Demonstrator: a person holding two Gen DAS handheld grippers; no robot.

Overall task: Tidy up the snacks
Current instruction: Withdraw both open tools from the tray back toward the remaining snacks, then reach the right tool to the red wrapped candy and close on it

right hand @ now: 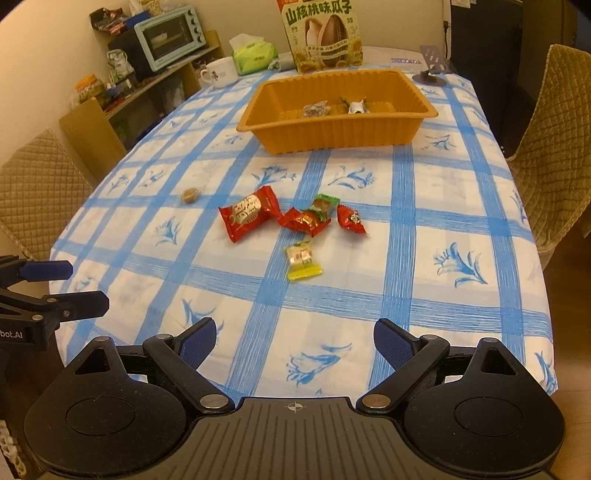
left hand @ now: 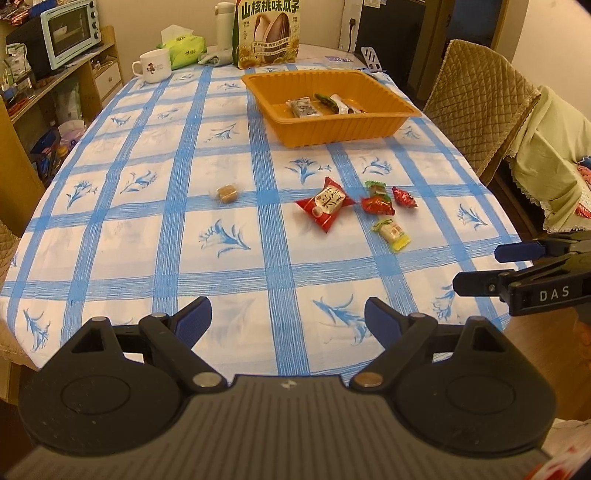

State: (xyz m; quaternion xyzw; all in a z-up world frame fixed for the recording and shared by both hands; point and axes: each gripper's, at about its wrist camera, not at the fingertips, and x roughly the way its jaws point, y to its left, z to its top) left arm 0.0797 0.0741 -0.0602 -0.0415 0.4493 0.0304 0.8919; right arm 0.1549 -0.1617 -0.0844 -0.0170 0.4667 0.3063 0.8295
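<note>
An orange tray (left hand: 384,127) (right hand: 369,133) stands at the far middle of the table with a few wrapped snacks inside. Loose snacks lie mid-table: a large red packet (left hand: 325,204) (right hand: 249,213), a small red candy (left hand: 377,205) (right hand: 304,220), another red candy (left hand: 403,197) (right hand: 351,219), a green-wrapped candy (left hand: 376,188) (right hand: 324,204), a yellow-green candy (left hand: 391,233) (right hand: 302,260) and a clear-wrapped brown sweet (left hand: 226,193) (right hand: 190,195). My left gripper (left hand: 288,321) is open and empty over the near edge. My right gripper (right hand: 294,341) is open and empty, also near the edge.
A sunflower-seed bag (left hand: 266,33) (right hand: 320,35), a mug (left hand: 153,66) (right hand: 219,72), a tissue pack (left hand: 183,48) and a bottle (left hand: 225,24) stand at the far end. Quilted chairs (left hand: 476,107) (right hand: 554,147) flank the table. A shelf with an oven (left hand: 70,31) is at left.
</note>
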